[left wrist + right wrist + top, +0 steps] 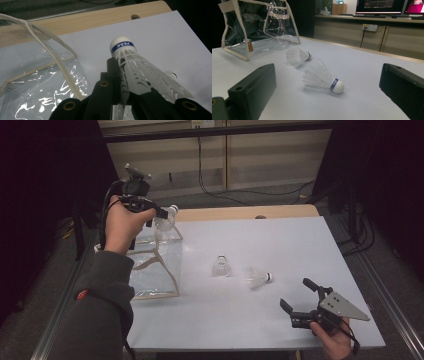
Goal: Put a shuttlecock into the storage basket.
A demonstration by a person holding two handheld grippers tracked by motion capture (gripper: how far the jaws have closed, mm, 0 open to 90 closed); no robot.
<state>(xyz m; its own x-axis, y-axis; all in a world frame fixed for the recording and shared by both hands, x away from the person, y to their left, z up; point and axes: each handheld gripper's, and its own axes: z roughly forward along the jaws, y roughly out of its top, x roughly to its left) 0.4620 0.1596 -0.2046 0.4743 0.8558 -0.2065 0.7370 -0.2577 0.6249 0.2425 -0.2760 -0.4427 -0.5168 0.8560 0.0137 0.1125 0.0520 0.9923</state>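
High view, from the left: a clear plastic bag (157,265) with cream fabric trim and looped handles stands on the white surface (280,245), its glossy film creased and catching glare. Above the bag's far corner the left hand-held gripper (162,215) is held up in a hand (124,227) with a grey sleeve, and its black jaws are clamped on the skirt of a white plastic shuttlecock (169,214). In the left gripper view that shuttlecock (135,67) has a moulded, lattice-ribbed skirt and a rounded white cork ringed by a blue band that reads "PEAK", seen upside down; the bag (37,82) lies just below and to one side of it.

Right of the bag, well apart from it, a second shuttlecock (221,266) rests on the surface with its cork toward the far edge. Farther right a third shuttlecock (257,278) lies on its side, cork pointing away from the bag; in the right gripper view its cork (337,86) also carries a blue band, the writing too small to read.

Farthest from the bag, near the surface's front edge, the right hand-held gripper (298,296) sits with its jaws wide apart and nothing between them, a grey three-cornered plate on top.
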